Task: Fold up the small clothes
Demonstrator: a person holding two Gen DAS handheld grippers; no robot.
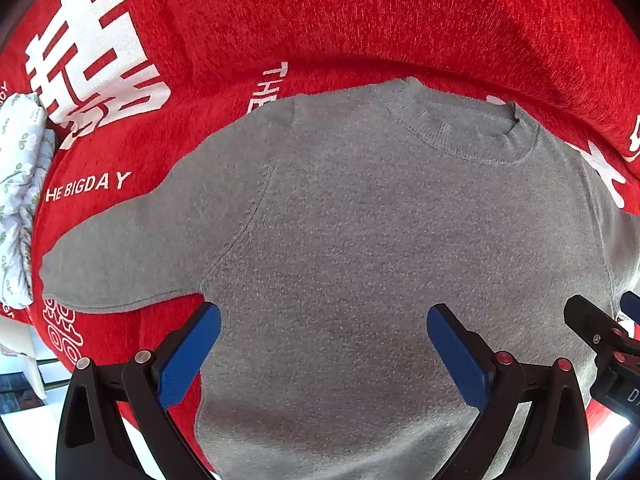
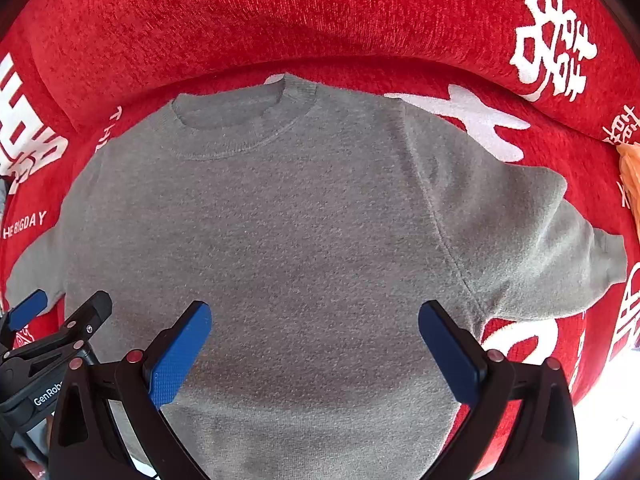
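A small grey knit sweater [image 1: 360,232] [image 2: 280,232] lies flat on a red cover, collar away from me and both short sleeves spread out to the sides. My left gripper [image 1: 324,320] hovers open over the lower left of the body, its left fingertip near the armpit of the left sleeve [image 1: 132,256]. Over the lower right of the body my right gripper [image 2: 315,316] is open too, its right fingertip near the right sleeve's armpit [image 2: 476,304]. Each gripper shows at the edge of the other's view. Nothing is between either pair of fingers.
The red plush cover [image 1: 320,12] [image 2: 280,12] with white characters and lettering rises behind the sweater like a sofa back. A white floral cloth [image 1: 20,184] lies at the far left. An orange item [image 2: 630,176] pokes in at the right edge.
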